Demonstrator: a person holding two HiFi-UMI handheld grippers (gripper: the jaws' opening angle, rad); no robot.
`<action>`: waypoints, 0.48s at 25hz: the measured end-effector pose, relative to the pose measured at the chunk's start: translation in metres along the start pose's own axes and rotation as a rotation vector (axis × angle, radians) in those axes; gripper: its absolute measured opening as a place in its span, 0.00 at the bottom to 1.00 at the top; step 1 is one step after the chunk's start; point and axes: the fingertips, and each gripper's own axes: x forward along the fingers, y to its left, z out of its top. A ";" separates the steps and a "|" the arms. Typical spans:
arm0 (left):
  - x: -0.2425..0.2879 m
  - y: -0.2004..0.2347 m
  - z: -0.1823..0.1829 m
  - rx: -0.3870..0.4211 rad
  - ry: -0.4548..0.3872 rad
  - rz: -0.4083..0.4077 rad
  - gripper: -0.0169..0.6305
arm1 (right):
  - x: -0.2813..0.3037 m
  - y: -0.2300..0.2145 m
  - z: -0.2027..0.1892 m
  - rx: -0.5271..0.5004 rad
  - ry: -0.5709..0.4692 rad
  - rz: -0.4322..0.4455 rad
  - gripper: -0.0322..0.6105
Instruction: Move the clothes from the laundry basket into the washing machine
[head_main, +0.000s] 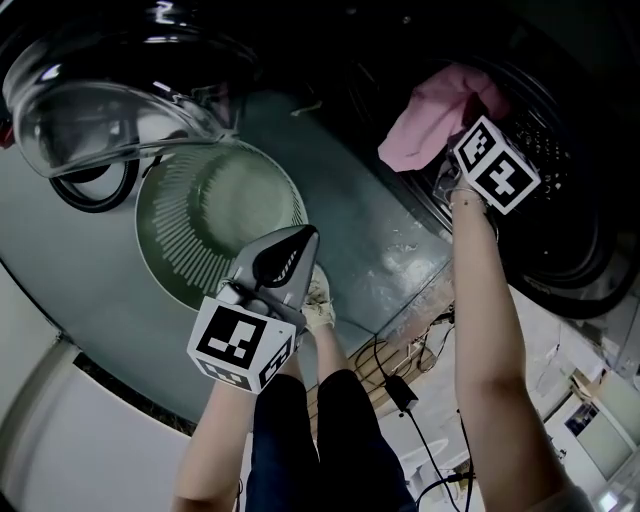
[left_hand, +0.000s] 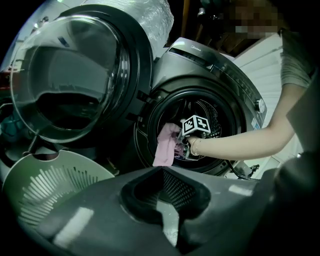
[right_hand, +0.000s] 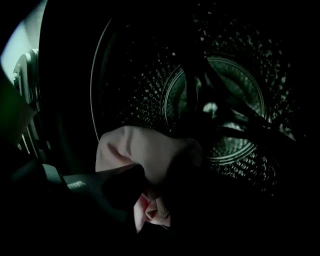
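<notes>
One pink garment (right_hand: 145, 150), clamped in the right claw (right_hand: 149, 195), half lost in drum (right_hand: 235, 125) shadow; left claw (left_hand: 162, 172) closed, empty.

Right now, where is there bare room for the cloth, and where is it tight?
Bare: the drum behind the pink cloth, back to its rear wall, and the bowl of the laundry basket. Tight: the door mouth, where the right gripper holds the cloth.

Crowded at the mouth of the washing machine (left_hand: 200, 65) by the right hand-held gripper (left_hand: 182, 147) and the pink cloth (left_hand: 165, 145) clamped in it, with free room above and deep into the drum (right_hand: 235, 115). Hemmed on the left by the open door (head_main: 110, 110) above the laundry basket (head_main: 215, 230).
</notes>
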 end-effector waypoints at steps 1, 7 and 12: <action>0.000 -0.001 0.000 -0.003 -0.002 0.000 0.03 | 0.003 0.003 -0.009 0.020 0.031 0.017 0.30; 0.000 -0.001 0.003 -0.019 -0.012 0.006 0.03 | -0.021 0.025 -0.039 0.102 0.121 0.135 0.62; -0.005 0.001 0.003 -0.024 -0.015 0.012 0.03 | -0.054 0.056 -0.090 -0.006 0.226 0.244 0.73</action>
